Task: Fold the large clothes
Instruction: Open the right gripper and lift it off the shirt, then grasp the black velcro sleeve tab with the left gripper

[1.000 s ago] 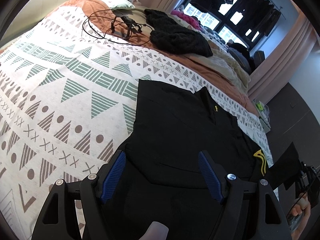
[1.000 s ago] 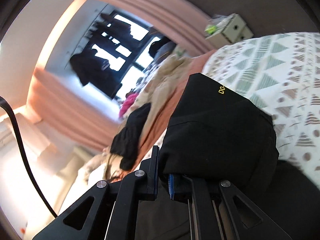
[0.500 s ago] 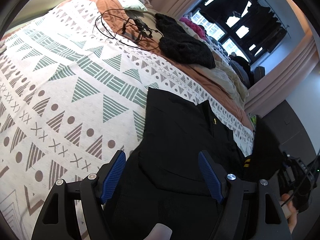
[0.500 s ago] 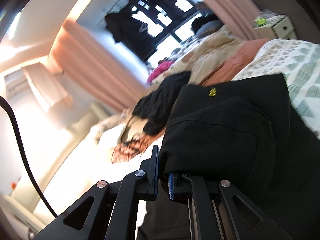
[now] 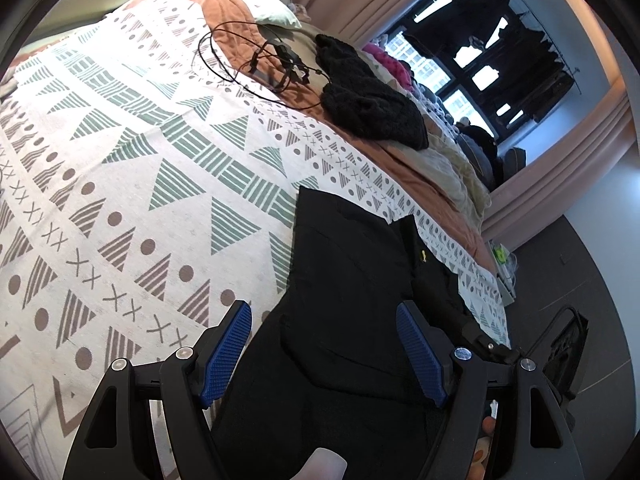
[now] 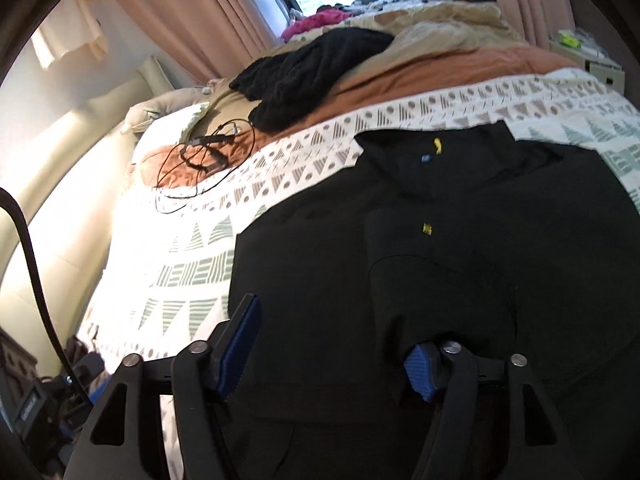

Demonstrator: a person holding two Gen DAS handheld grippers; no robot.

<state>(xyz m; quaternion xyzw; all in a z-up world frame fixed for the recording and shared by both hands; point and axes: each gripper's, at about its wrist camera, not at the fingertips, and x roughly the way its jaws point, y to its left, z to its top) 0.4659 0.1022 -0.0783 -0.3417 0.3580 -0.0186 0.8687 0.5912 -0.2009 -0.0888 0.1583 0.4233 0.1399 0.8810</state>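
A large black garment (image 5: 352, 280) with small yellow marks lies flat on the patterned bedspread (image 5: 120, 184); it also shows in the right wrist view (image 6: 460, 240), with a sleeve folded over its body. My left gripper (image 5: 324, 356) is open and empty, just above the garment's near part. My right gripper (image 6: 332, 344) is open over the garment, its right finger (image 6: 418, 368) partly under a fold of the cloth.
A black knitted piece (image 5: 368, 96) and a tangle of black cable (image 5: 260, 64) lie on the far side of the bed. Beige and pink clothes pile up by the window (image 5: 492, 64). A pillow (image 5: 256, 0) lies at the head. Dark floor (image 5: 580, 272) runs along the bed's right side.
My right gripper has opened and let go of the black fold it carried across; that fold now lies on the garment. The left gripper has stayed open and shifted slightly.
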